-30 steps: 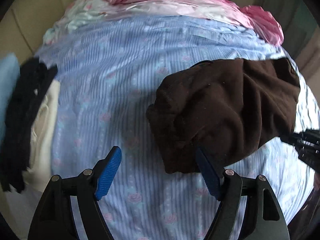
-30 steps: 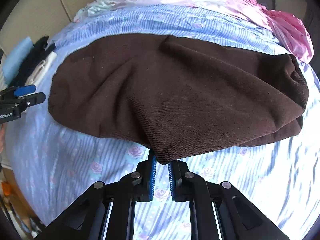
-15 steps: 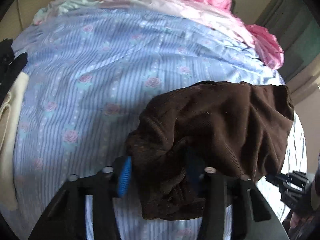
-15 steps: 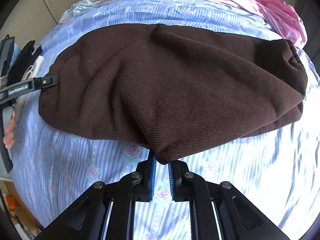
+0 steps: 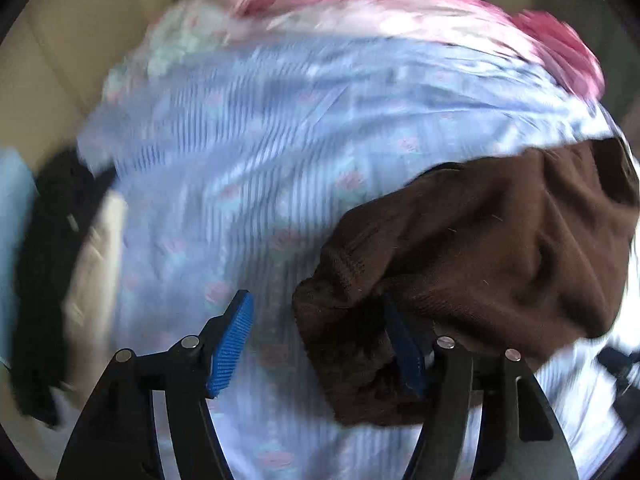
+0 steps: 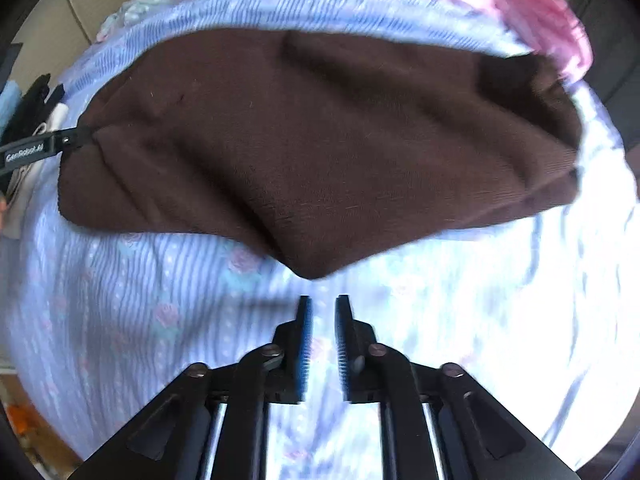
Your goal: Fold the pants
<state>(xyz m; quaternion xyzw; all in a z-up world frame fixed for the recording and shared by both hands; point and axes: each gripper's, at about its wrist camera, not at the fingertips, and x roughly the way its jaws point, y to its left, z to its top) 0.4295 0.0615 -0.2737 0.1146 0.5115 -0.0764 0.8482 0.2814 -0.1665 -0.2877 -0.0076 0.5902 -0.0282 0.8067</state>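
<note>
The right claw (image 6: 321,344) has just let go of the brown pants (image 6: 320,140) and stands slightly apart, empty. The left claw (image 5: 320,340), wide apart again, straddles the pants' end on the bed (image 6: 120,320); this fold looks laid.

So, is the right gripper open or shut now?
Open: the right gripper shows a narrow gap, and the brown pants corner lies clear ahead of it.

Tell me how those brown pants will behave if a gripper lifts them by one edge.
The brown pants look floppy: they lie in soft folds on the striped bedsheet, so a lifted edge would probably drape and sag. The ribbed knit seems thick, likely grippy rather than slippery. Bunched cloth by the left hand-held gripper suggests the layers may shift apart.
</note>
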